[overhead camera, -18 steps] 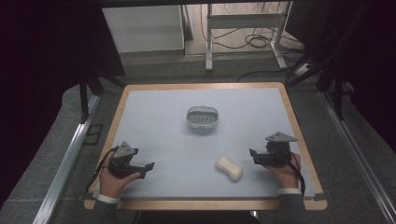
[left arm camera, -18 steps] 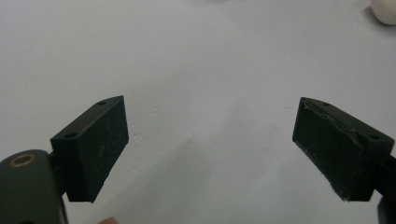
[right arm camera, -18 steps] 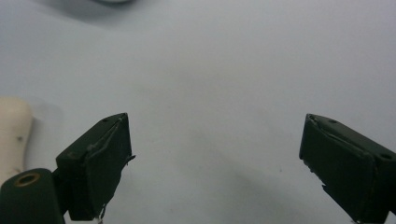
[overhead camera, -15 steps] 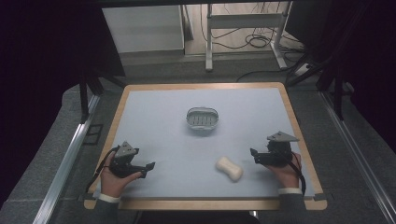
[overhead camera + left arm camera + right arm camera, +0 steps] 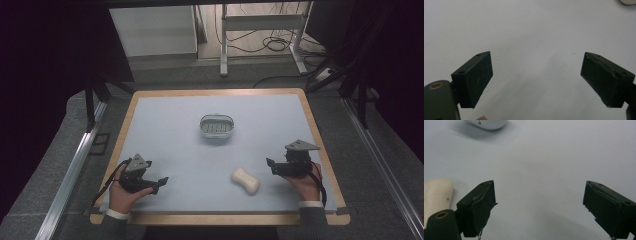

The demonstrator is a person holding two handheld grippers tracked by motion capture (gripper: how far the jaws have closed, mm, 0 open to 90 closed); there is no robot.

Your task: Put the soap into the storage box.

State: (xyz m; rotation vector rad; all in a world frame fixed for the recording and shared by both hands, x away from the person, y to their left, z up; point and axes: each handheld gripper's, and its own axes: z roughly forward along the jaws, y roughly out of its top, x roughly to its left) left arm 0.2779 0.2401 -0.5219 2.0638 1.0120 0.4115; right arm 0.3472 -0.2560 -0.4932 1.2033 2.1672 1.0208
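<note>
A cream bar of soap (image 5: 245, 180) lies on the pale blue mat (image 5: 170, 135), front right of centre. An oval grey soap dish (image 5: 217, 126) stands farther back, near the middle. My right gripper (image 5: 270, 165) rests low at the front right, pointing left, a short way right of the soap. Its jaws stand open (image 5: 539, 200) with nothing between them; the soap (image 5: 436, 195) lies just outside the left jaw and the dish (image 5: 489, 123) is farther off. My left gripper (image 5: 161, 181) sits at the front left, pointing right, open (image 5: 536, 72) over bare mat.
The mat lies on a wooden-edged table (image 5: 320, 145). Metal rails (image 5: 75, 170) run along both sides. Beyond the far edge are a white cabinet (image 5: 150, 30), a stand's legs (image 5: 260, 25) and floor cables.
</note>
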